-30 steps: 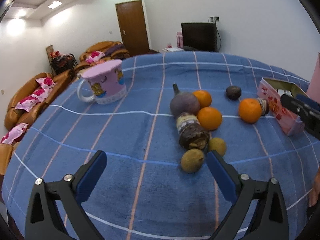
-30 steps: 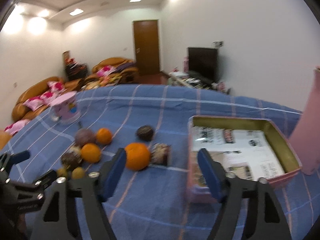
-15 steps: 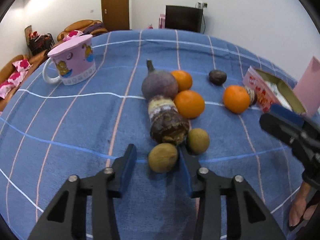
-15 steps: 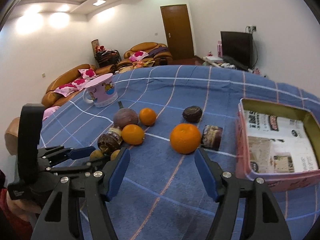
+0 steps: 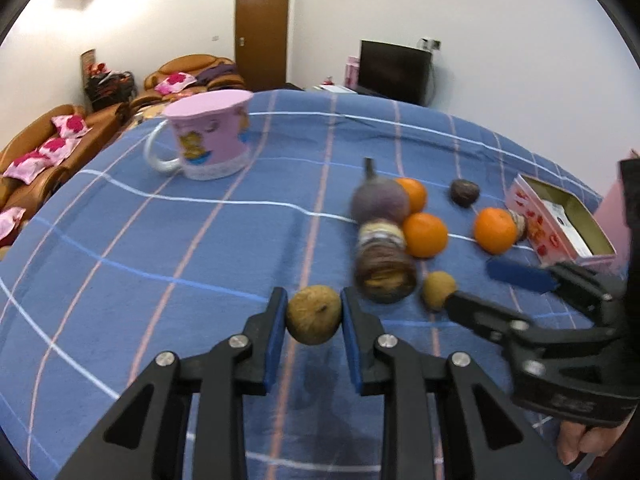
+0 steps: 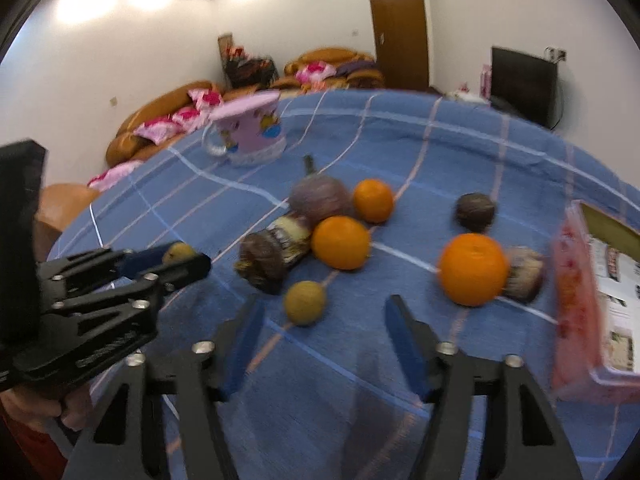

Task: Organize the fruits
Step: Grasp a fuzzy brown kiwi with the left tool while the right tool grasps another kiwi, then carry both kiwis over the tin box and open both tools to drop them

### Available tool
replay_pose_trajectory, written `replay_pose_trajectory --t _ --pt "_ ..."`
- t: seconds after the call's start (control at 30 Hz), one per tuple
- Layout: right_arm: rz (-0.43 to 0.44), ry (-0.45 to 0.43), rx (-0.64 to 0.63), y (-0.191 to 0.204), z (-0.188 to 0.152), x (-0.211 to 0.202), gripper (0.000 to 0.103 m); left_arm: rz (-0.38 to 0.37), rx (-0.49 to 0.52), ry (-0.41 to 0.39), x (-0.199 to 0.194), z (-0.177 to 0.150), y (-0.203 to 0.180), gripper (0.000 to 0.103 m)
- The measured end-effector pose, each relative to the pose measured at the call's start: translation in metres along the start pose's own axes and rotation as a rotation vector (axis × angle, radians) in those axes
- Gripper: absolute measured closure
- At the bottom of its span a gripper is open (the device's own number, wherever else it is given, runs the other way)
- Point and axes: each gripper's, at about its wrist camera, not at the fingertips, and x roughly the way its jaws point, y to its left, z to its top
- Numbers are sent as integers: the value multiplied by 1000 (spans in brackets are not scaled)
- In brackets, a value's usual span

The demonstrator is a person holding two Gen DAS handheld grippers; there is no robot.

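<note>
From my left wrist view I see my left tongs (image 5: 314, 316) closed on a small brown-green fruit (image 5: 313, 314); both blue pads press its sides, and it sits low over the blue checked cloth of the bench (image 5: 160, 248). Only this view shows that grip clearly. It also shows my right tongs (image 5: 480, 288) coming in from the right, one finger tip just beside a second small brown-green fruit (image 5: 439, 290). Behind stand a purple round fruit (image 5: 380, 200), three oranges and a pink mug (image 5: 208, 140).

From my right wrist view, my right tongs (image 6: 320, 320) are half open and closing; the second small fruit (image 6: 305, 302) lies just ahead of the finger tips, and no pad touches it. This view shows better the largest orange (image 6: 472, 274), the dark fruit (image 6: 475, 212) behind it, and the pink box (image 6: 576, 300) at the right. My left tongs (image 6: 176, 258) appear at the left with the first fruit half hidden between the fingers.
</note>
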Motion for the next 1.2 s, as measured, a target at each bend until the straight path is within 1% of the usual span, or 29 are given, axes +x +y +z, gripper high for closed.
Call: replay_pose_trajectory --t 0.03,0.07,0.1,0.17,0.2,0.23,0.37,0.43,0.5,0.6,0.67,0.77,0.9,1.03,1.2 --pt "1 26 -4 3 1 8 53 9 -7 0 -1 0 4 75" --pt "-5 59 -12 6 1 17 55 18 -11 0 -2 0 6 75" --pt "-15 70 -25 9 1 20 57 23 -13 -1 -2 -1 8 75" --pt "-15 53 -51 14 2 17 70 30 -18 -5 -4 -1 10 75" --pt "-19 65 -57 14 1 19 74 33 -20 -9 -4 -1 9 75" --pt "-29 73 -57 14 0 20 75 34 -22 -14 -6 -1 9 75" --pt "-28 52 -26 2 -3 11 75 46 -15 -36 -9 2 -4 75" --pt "-23 10 0 -6 -1 -2 75 51 -2 -54 -11 6 -17 75" --pt "-30 -55 27 -16 3 -21 75 57 16 -75 -13 11 -31 75" --pt "-71 -157 60 -35 5 -53 75 66 70 -124 -17 21 -61 75" --pt "-112 -217 85 -52 5 -72 75 48 95 -152 -19 26 -81 75" --pt "-172 -277 128 -81 0 -95 75 8 124 -184 -19 34 -114 75" --pt "-268 -309 170 -117 -8 -119 75 -33 180 -220 -16 44 -163 75" --pt "-336 -316 225 -153 -17 -133 75 -79 226 -243 -13 51 -204 75" --pt "-410 -316 277 -191 -27 -146 75 -121 253 -244 -6 54 -241 75"
